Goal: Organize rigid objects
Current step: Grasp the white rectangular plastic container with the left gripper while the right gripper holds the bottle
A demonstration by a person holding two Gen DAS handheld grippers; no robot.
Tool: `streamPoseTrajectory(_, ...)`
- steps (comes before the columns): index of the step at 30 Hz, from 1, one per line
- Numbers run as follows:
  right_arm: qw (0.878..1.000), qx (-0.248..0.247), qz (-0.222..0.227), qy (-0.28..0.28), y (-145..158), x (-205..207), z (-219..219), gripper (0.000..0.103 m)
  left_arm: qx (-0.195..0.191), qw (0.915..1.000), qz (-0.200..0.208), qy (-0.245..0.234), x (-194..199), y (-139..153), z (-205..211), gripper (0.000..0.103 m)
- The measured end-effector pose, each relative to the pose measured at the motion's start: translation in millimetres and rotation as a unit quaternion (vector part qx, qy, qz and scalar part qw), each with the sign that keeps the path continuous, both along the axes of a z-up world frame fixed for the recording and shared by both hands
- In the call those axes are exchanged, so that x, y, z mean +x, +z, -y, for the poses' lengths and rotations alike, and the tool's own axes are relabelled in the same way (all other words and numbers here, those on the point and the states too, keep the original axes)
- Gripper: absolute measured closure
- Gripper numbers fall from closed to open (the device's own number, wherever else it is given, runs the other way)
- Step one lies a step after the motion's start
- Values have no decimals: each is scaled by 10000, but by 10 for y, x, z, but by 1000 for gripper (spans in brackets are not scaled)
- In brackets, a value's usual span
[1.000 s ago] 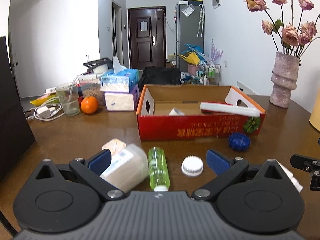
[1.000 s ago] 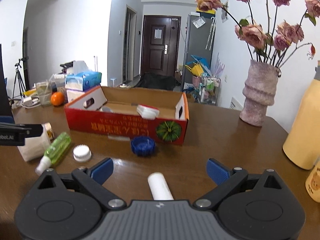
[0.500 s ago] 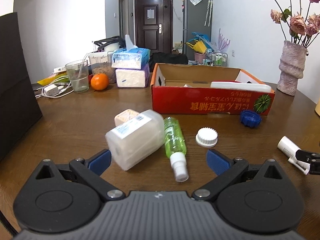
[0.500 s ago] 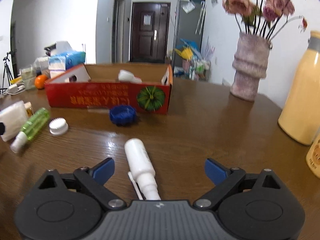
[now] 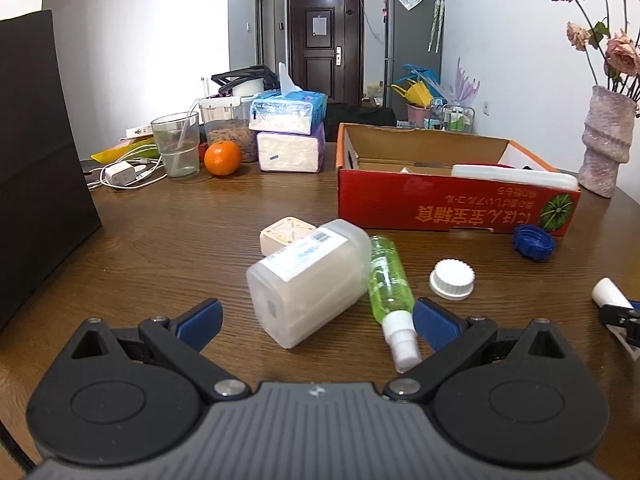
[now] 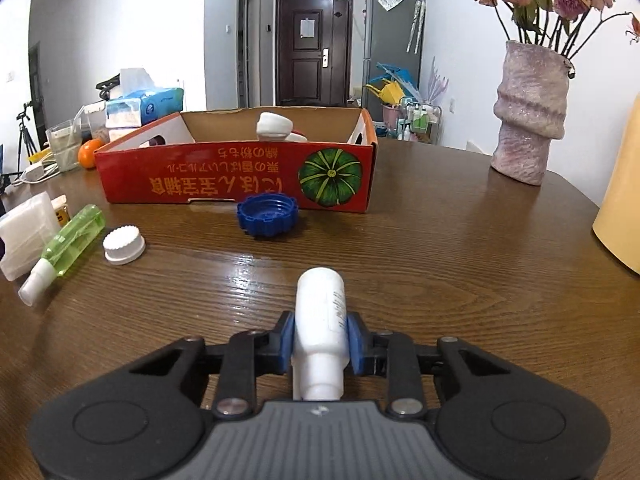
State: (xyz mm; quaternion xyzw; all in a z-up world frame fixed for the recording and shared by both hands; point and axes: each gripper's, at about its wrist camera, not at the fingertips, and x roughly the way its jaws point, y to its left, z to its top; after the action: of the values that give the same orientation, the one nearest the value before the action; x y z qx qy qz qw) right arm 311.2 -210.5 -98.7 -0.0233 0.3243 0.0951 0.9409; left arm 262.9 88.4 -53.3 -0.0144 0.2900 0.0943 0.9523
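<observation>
wooden table [image 6: 460, 264] | right gripper [image 6: 320, 338] jaws clamp white bottle [image 6: 320, 312]

Home living/dining room: wooden table [image 6: 460, 240], front door [image 5: 324, 46], fridge [image 5: 412, 40], vase of dried roses [image 6: 530, 112], tissue packs [image 5: 288, 112], orange [image 5: 223, 158].

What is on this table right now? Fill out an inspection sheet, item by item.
Surface: brown wooden table, glossy.
Job's things: red cardboard box; white plastic bottle; frosted rectangular jar, green spray bottle, white ribbed cap, blue cap lying loose.
Clutter: orange, glass tumbler, tissue packs.
Grippers: right gripper fingers clamp the white bottle; left gripper open.
Cables: white charger and cord.
Surroundings: pink vase, dark door.
</observation>
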Motion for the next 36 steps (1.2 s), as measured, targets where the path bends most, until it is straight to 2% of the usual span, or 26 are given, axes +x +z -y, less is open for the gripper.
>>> streamPoseTrajectory(12,9986,-87,223,-471,30,-68,28,76,4,9998,-177,-90,350,-157,-331,0)
streamPoseTrajectory(17,9978,-62,311,-582,47,-133,28,76,-344,9987,-372,-82,513,-280,-491,0)
streamPoseTrajectory(30,9976,-110,313,-604,54,-173,-54,76,-378,9986,-185,-328,733,-321,-504,1)
streamPoseTrajectory(32,9976,-105,315,-605,52,-175,-61,76,-404,9980,-171,-447,727,-323,-484,7)
streamPoseTrajectory(35,9977,-109,322,-589,56,-178,-81,76,-365,9976,-202,-550,728,-341,-443,25)
streamPoseTrajectory(36,9977,-114,329,-584,58,-179,-90,76,-383,9970,-230,-629,729,-349,-429,36)
